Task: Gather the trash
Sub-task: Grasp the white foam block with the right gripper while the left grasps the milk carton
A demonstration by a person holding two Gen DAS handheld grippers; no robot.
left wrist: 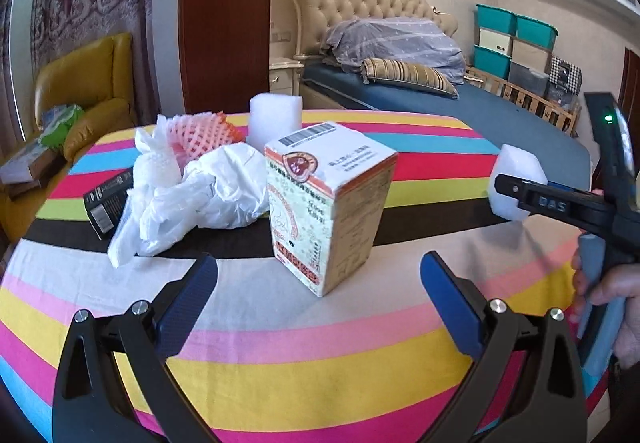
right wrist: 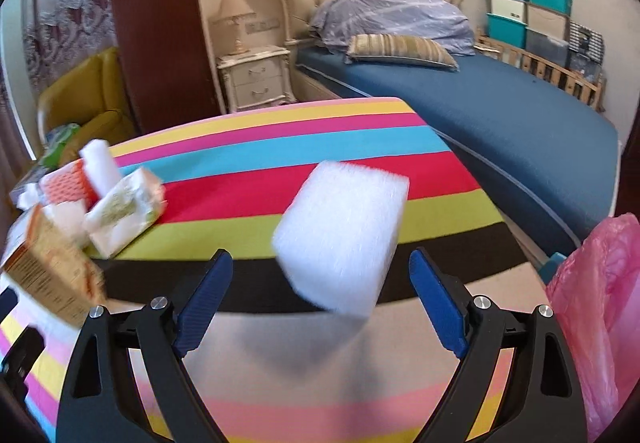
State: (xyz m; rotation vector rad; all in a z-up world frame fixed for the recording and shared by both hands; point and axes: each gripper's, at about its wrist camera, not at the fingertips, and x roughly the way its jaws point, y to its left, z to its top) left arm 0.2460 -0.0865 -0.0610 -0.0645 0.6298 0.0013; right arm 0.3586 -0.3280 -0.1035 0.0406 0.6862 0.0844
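A printed cardboard box stands upright on the striped tablecloth. It sits just ahead of my left gripper, which is open, its blue pads clear of the box. A white foam block sits tilted and blurred between the wide-open fingers of my right gripper; neither pad touches it. The left wrist view shows that block at the table's right, with the right gripper across it. Behind the box lie a crumpled white plastic bag, a pink foam net and a second foam block.
A small black box lies at the table's left. A pink plastic bag hangs at the right edge. A bed runs beyond the table, with a nightstand, a yellow armchair and stacked storage bins around. A hand holds the right gripper.
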